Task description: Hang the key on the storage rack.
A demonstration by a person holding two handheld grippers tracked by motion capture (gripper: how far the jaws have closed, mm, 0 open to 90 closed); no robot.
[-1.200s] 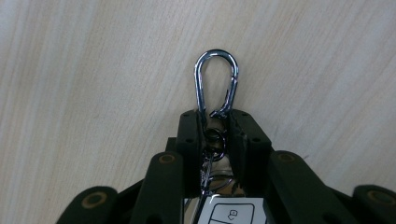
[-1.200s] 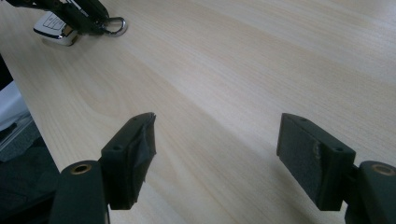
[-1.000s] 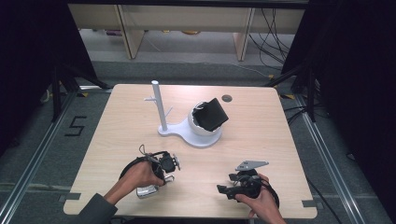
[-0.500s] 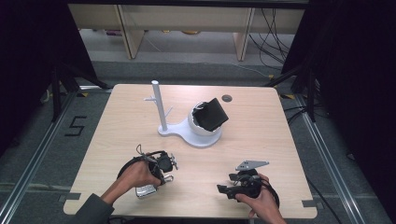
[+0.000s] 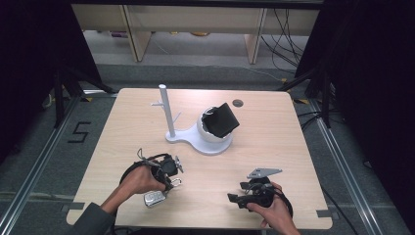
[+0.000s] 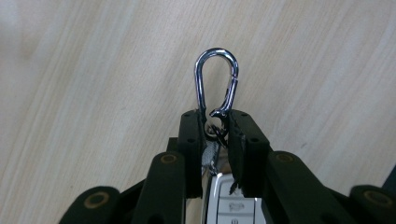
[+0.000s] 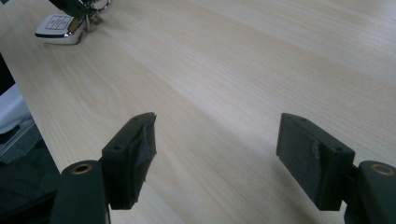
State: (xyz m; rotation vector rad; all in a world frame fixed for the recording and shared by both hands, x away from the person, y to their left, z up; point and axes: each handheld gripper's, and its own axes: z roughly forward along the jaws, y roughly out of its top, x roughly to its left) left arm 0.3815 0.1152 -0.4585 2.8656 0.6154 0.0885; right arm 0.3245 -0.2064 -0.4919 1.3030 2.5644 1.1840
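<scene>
My left gripper [image 6: 216,119] is shut on the lower end of a silver carabiner [image 6: 216,79], whose loop sticks out past the jaw tips over the table. A white car key fob [image 6: 231,200] hangs from it behind the jaws. In the high view the left gripper [image 5: 169,169] is at the table's front left, with the key fob [image 5: 154,198] resting on the wood beside the hand. My right gripper [image 5: 235,198] lies low at the front right, pointing left. Its jaws [image 7: 217,140] stand wide open over bare wood.
A white stand [image 5: 195,139] with a tall post [image 5: 165,110] sits mid-table. A black box-like object [image 5: 221,120] rests tilted on its round dome. A small dark disc [image 5: 238,103] lies near the far edge. The wooden table [image 5: 274,142] is bare to the right.
</scene>
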